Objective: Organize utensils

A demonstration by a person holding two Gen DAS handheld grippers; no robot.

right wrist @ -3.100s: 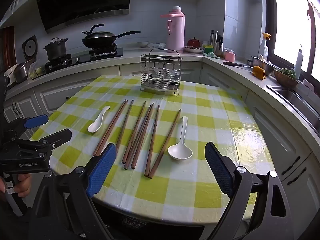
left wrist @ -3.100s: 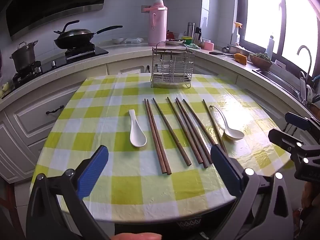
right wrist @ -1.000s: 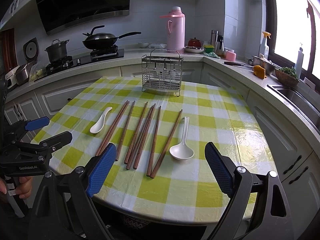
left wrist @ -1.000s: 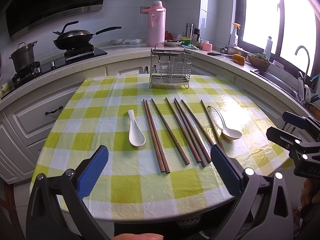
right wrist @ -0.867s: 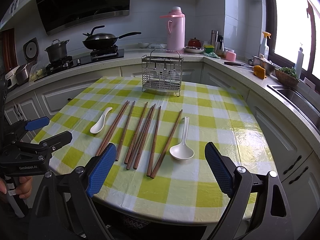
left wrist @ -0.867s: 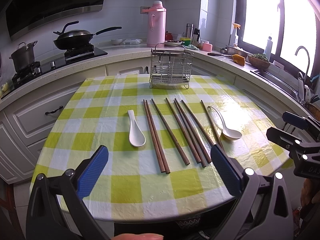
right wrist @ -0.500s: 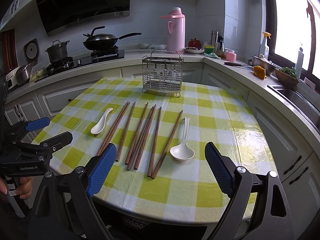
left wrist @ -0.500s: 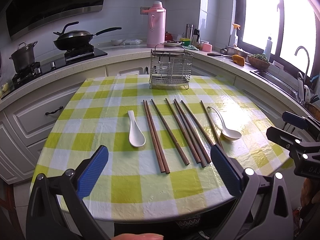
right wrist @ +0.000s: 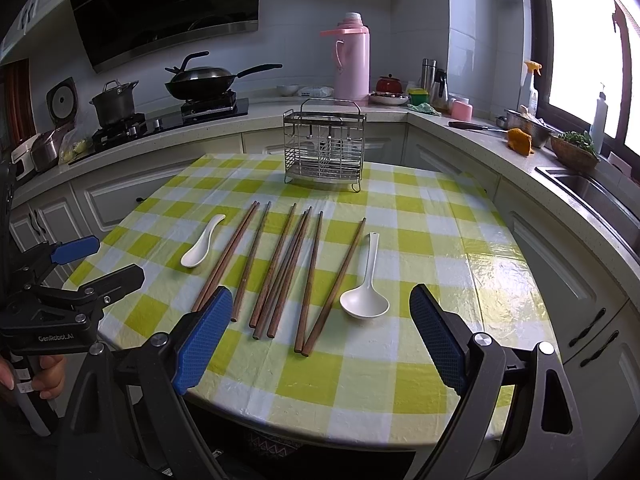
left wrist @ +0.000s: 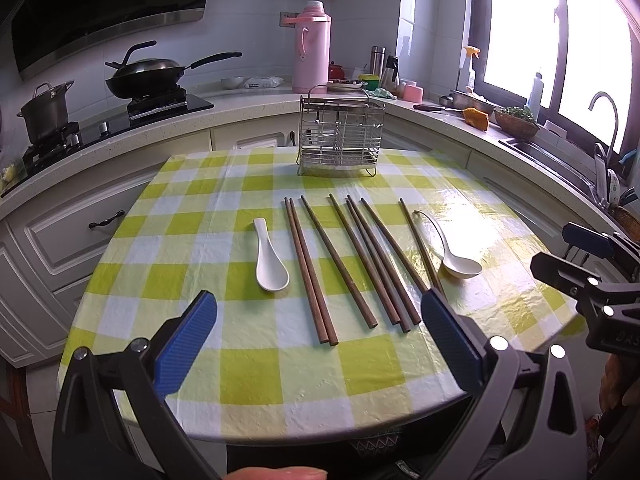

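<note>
Since the earlier frames almost nothing has shifted: both views have crept slightly toward the table, and every utensil lies where it lay; nothing has been lifted.

The left gripper (left wrist: 318, 340) hangs with its fingers spread wide and empty over the near table edge; the right gripper (right wrist: 320, 336) is likewise wide and empty. Ahead of the left fingertips the wooden chopsticks (left wrist: 352, 260) lie fanned on the checked tablecloth (left wrist: 248, 368), their near ends between the two blue pads; the short white spoon (left wrist: 269, 260) sits just beyond the left pad, and the long-handled ladle spoon (right wrist: 366, 280) lies ahead of the right gripper, between its pads and nearer the right one. The wire utensil rack (left wrist: 340, 136) stands well beyond all of them, at the far side of the table.

Judging from this, the sorting has not begun, and the risks lie in the first pick; the chopsticks lie close together, some touching or crossing near their ends, so wide fingers closing on one may drag a neighbour or roll it off the near edge; thin round sticks could pivot or slip in the pads; the glossy cloth may let the ladle spoon skid when nudged; the two grippers sit near each other and could collide if both reach inward.
</note>
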